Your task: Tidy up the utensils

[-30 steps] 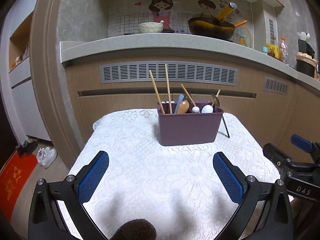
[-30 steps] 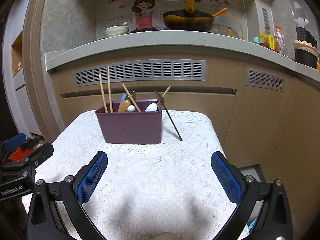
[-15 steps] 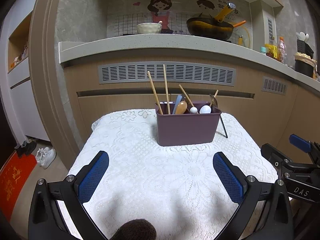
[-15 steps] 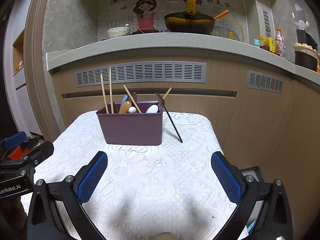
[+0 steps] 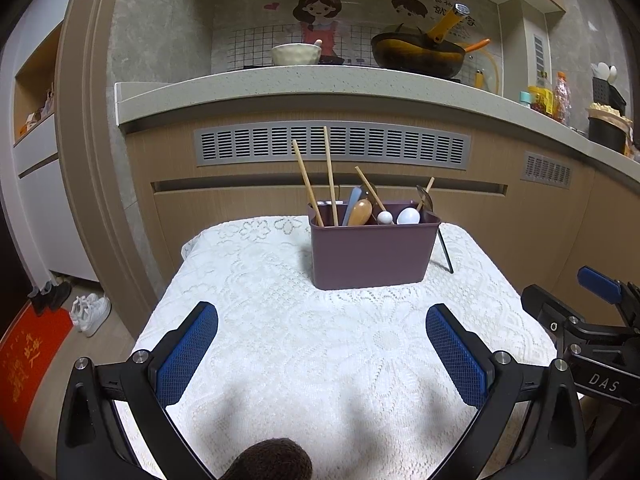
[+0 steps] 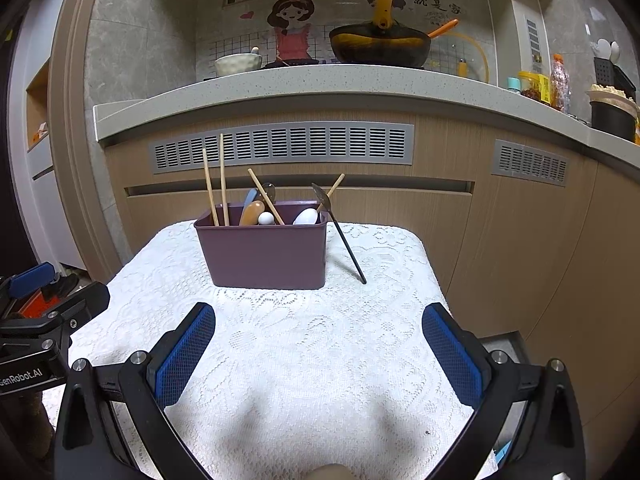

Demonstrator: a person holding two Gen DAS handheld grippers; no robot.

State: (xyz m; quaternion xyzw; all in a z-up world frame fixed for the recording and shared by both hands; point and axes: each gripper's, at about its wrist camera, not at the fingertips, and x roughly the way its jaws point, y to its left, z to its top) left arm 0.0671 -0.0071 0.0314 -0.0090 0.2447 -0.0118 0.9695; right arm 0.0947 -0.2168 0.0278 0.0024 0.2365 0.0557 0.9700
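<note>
Hovering wide apart and empty over the near edge of the table, the left gripper [image 5: 322,354] and right gripper [image 6: 318,354] had drawn slightly back from the utensil caddy [image 6: 266,254] over the past second, leaving it a little smaller at frame centre and nothing else disturbed. That retreat suggested the sorting was nearly finished. Their blue mesh-textured pads [image 5: 188,354] framed a white lace tablecloth [image 6: 304,344] patterned with flowers. Beyond it stood the matte purple plastic caddy, boxy and round-cornered, bristling with slim wooden chopsticks [image 6: 214,186], a wooden spoon [image 6: 251,212] and white ceramic spoons [image 6: 306,216]. One dark, thin-handled metal spoon [image 6: 340,232] leaned outside against the caddy's right rim, its tip on the cloth, seemingly the last stray.
</note>
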